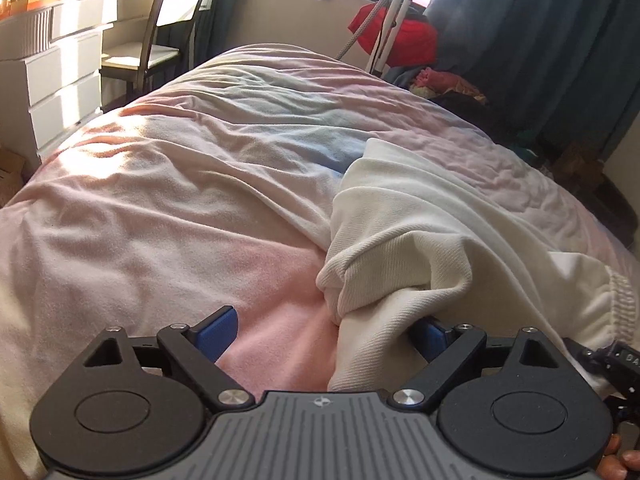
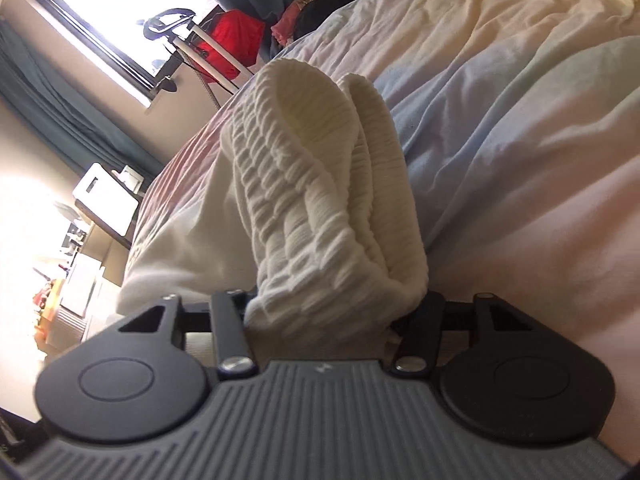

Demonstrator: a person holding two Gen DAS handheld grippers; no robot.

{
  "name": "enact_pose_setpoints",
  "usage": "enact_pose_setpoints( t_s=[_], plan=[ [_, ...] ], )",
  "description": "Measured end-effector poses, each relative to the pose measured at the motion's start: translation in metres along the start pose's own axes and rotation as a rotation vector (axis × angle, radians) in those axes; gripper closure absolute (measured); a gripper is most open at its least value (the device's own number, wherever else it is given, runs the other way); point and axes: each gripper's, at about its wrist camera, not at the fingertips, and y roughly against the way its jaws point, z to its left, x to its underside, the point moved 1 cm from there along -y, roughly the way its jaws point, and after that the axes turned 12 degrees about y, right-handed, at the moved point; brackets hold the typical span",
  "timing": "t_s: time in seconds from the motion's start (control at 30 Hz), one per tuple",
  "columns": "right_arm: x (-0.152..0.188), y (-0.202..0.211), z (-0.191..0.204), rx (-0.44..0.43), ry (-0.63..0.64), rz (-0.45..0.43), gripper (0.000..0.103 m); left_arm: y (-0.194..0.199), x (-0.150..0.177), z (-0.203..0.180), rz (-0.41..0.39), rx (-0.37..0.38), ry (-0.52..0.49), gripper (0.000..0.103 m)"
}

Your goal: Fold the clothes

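Observation:
A cream-white knit garment (image 1: 420, 216) lies crumpled on the right side of a bed with a pink and pale blue cover (image 1: 180, 208). My left gripper (image 1: 326, 336) hovers low over the near edge with its jaws wide apart. A fold of the garment hangs between them beside the right blue pad (image 1: 434, 338); the left blue pad (image 1: 218, 334) is clear of cloth. In the right wrist view, the garment's ribbed elastic waistband (image 2: 320, 184) stands bunched up from my right gripper (image 2: 328, 316), whose fingers close in on it from both sides.
White drawers (image 1: 60, 80) and a chair (image 1: 148, 52) stand beyond the bed's left side. A tripod (image 1: 390, 20), a red cloth (image 1: 408, 40) and a clothes pile sit by the dark curtain (image 1: 540, 40) under the window (image 2: 132, 8). A hand's fingertips (image 1: 624, 464) show at the lower right.

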Motion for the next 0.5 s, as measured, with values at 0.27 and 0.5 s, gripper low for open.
enact_pose_setpoints(
  t_s=[0.27,0.5],
  plan=[
    [-0.014,0.029,0.007,0.041,0.015,-0.158,0.07,0.002,-0.031,0.035,0.041,0.274,0.363,0.008],
    [-0.016,0.025,0.001,0.033,-0.004,-0.168,0.07,-0.072,-0.025,0.01,0.238,0.308,0.396,0.005]
  ],
)
